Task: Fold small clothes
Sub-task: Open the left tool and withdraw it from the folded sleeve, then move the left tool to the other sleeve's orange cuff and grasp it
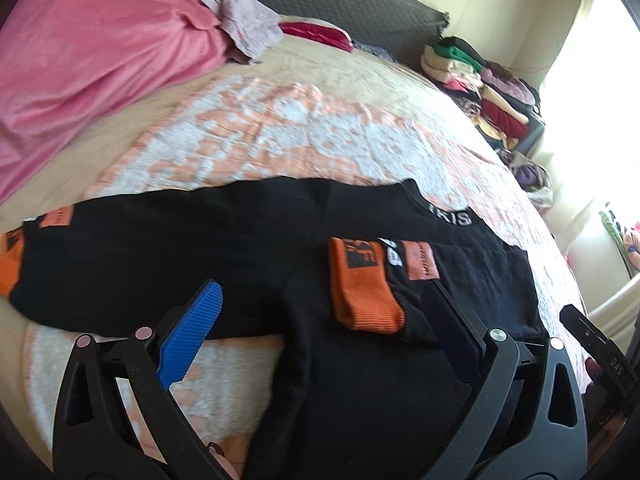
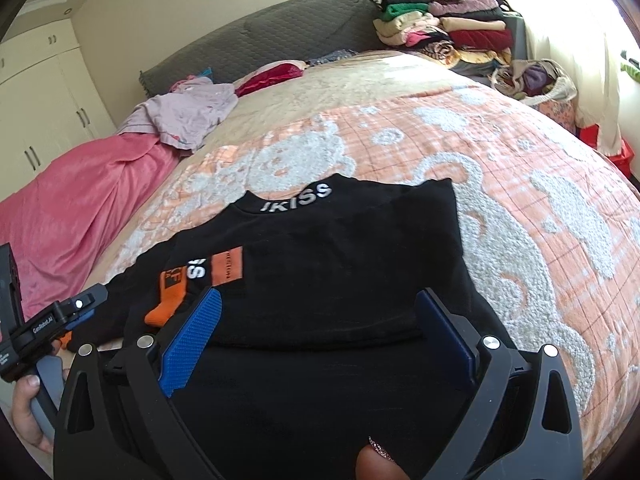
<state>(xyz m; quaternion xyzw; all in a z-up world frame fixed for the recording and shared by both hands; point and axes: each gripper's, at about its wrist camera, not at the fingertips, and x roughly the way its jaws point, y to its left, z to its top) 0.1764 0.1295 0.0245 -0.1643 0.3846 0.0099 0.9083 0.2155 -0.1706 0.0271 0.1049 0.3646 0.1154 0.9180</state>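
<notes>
Right now a black sweatshirt [image 2: 320, 264] lies flat on the bed's peach-and-white patterned bedspread [image 2: 500, 168], partly folded: one sleeve is turned in across the chest, so its orange ribbed cuff [image 1: 364, 286] rests on the black body, beside an orange rectangular patch [image 1: 420, 260] and white lettering. From the left wrist view the other sleeve stretches away to the left across the bedspread, ending in a second orange cuff [image 1: 10, 264] at the frame's edge, with another orange patch [image 1: 56, 216] near it. White letters run along the collar [image 2: 298, 198], which points toward the grey headboard [image 2: 280, 36]. The fabric looks smooth over the chest and slightly rumpled where the folded layers overlap near the hem. The left gripper [image 1: 320, 308] hovers low over the sweatshirt's folded sleeve with its blue-padded fingers spread wide, holding nothing. The right gripper [image 2: 320, 320] is likewise spread wide above the lower body of the garment, nothing between its pads; whether the pads touch the cloth cannot be told. Off to the left lies a pink blanket [image 1: 88, 60] with a pale lilac garment [image 2: 188, 114] bunched against it, and a stack of folded clothes [image 2: 444, 28] sits at the bed's far corner.
</notes>
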